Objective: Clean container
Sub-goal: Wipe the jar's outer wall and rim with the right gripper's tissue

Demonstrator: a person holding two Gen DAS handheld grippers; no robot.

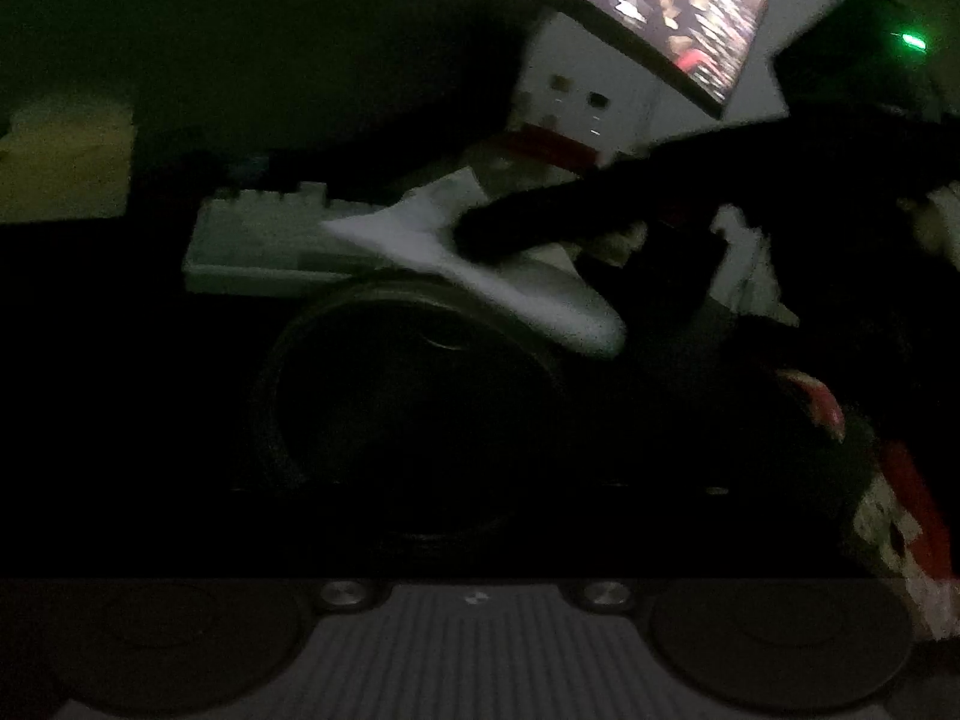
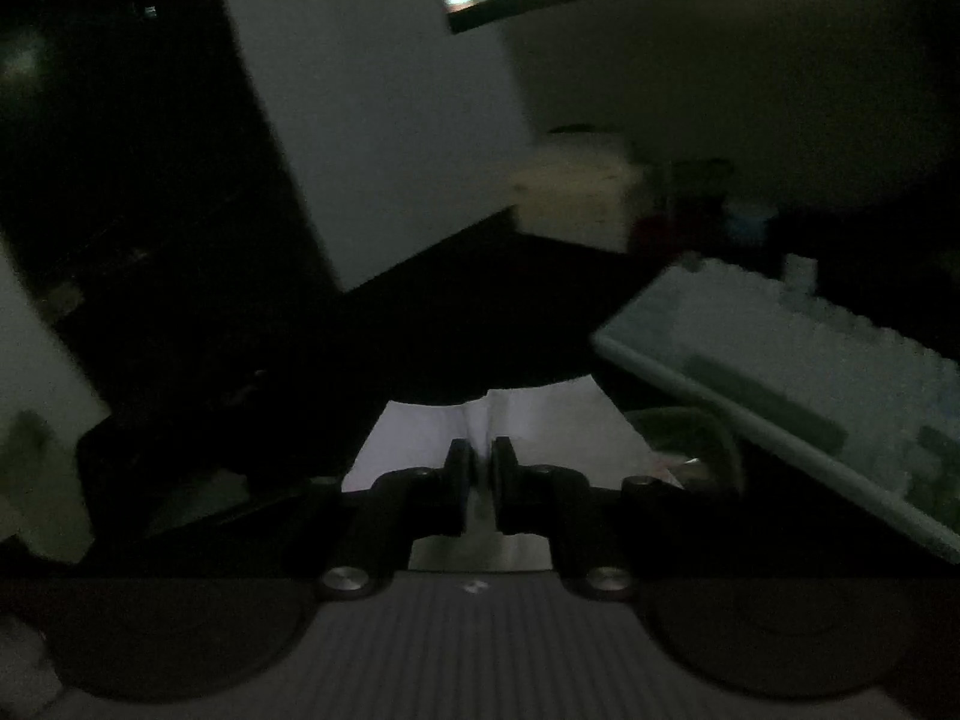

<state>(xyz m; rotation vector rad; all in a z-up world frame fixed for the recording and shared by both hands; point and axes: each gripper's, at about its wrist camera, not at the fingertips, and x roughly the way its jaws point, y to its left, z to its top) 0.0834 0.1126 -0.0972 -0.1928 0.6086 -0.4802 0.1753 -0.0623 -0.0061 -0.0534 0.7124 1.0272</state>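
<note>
The container point(image 1: 414, 396) was a dark, round vessel lying near the middle of the left wrist view, its wide mouth turned toward that camera and its rim catching a faint line of light; the room was so dim that its material and inside could not be made out. A white cloth point(image 1: 480, 258) lay across the rim at about one o'clock, folded into a wedge. The right gripper point(image 2: 478, 468) had its fingers drawn close, pinching the white cloth between the pads with only a sliver of gap. In the left view that gripper reached in from three o'clock as a dark, blurred shape slanting down to the cloth. The left gripper's fingers were lost in darkness, so whether they were spread or closed could not be told. A pale keyboard point(image 1: 264, 234) sat just behind the container at eleven o'clock, and a lit monitor point(image 1: 678, 6) glowed at one o'clock.
</note>
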